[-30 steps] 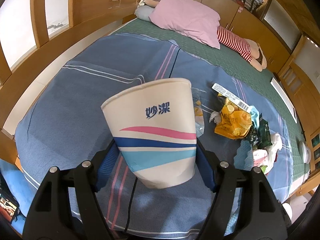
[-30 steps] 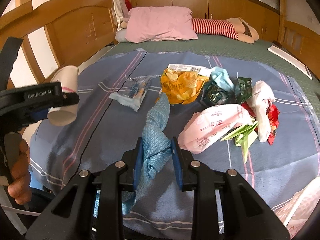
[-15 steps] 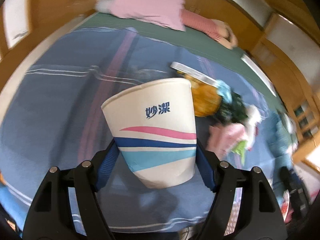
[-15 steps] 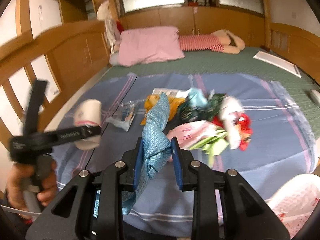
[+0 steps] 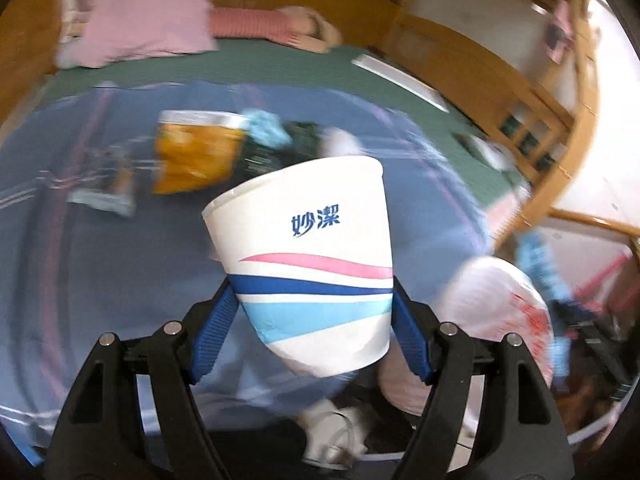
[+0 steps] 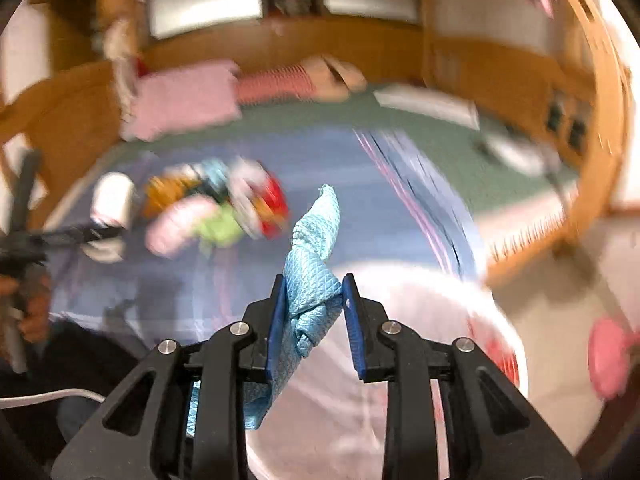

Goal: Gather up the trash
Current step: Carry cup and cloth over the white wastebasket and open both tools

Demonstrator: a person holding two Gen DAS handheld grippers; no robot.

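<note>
I am working in a bedroom of a home. A wide bed (image 5: 280, 68) is stretching ahead of me, wearing a green sheet with a blue striped blanket (image 5: 80, 260) spread over its near part. A pink pillow (image 5: 148, 24) is lying at the head end, with a red-and-white striped soft toy (image 5: 256, 26) resting beside it. Wooden panelling and cabinets (image 6: 492, 72) are running along the walls, and a wooden bed frame (image 5: 532, 128) is edging the mattress.

My left gripper (image 5: 312, 320): pads clamped on paper cup (image 5: 312, 264).
Orange snack bag (image 5: 196, 156): beyond cup, up-left, on blue blanket (image 5: 80, 260).
White bag (image 5: 504, 304): just right of cup.
</note>
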